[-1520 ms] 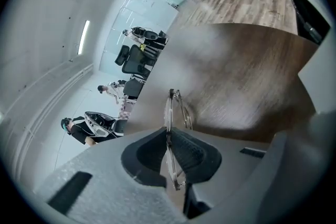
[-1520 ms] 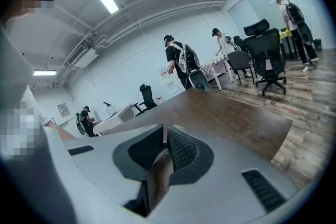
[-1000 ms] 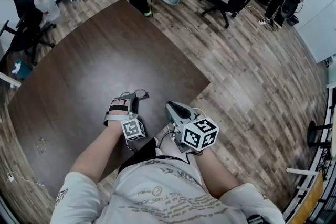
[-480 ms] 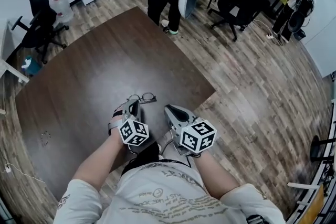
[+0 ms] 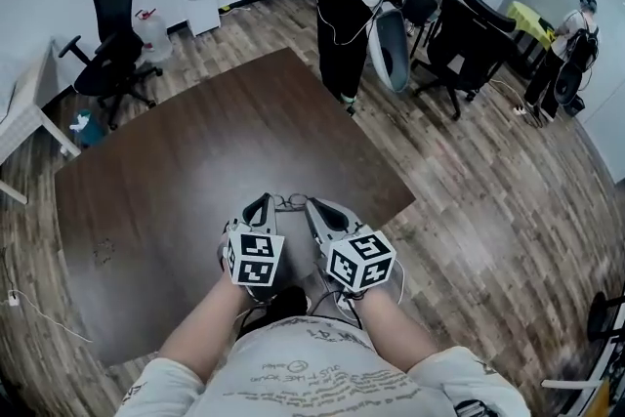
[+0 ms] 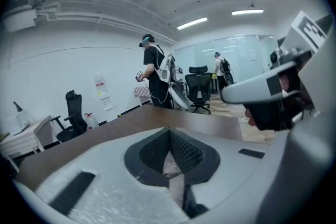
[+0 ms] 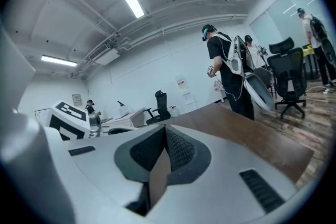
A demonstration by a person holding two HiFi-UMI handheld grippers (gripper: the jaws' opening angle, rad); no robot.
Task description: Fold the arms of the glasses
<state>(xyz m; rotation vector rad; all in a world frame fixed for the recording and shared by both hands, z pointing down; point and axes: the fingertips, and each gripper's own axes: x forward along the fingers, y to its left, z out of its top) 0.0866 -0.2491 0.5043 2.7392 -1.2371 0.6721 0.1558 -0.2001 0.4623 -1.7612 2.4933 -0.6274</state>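
Evidently the glasses (image 5: 290, 201) are held up off the dark brown table (image 5: 176, 161) so that their arms have room to swing. They hang in the air above the table's near edge, between the tips of the two grippers and close in front of the person's chest. The left gripper (image 5: 262, 206) serves as the holder. Its own view shows its pads (image 6: 184, 152) pressed together on a thin, glinting bit of the glasses (image 6: 169, 167), a grip that steadies the frame while the other tool works. The right gripper (image 5: 312, 206) sits just beside it, aimed at the same spot, which suits a push or a pinch on one arm. Its jaws have just been closing and now stand together. Nothing shows between its pads (image 7: 178, 152) in the right gripper view, so I cannot tell whether they nip the slender arm or merely rest near it.

As for the glasses, they are a small pair with a thin dark wire frame and two roundish clear lenses side by side, seen from above. They are too small in the head view to tell whether either arm is folded yet; I judge the fold to be in hand rather than finished. Such fine wire probably bends easily and could slip between the pads, so a light touch seems wise.
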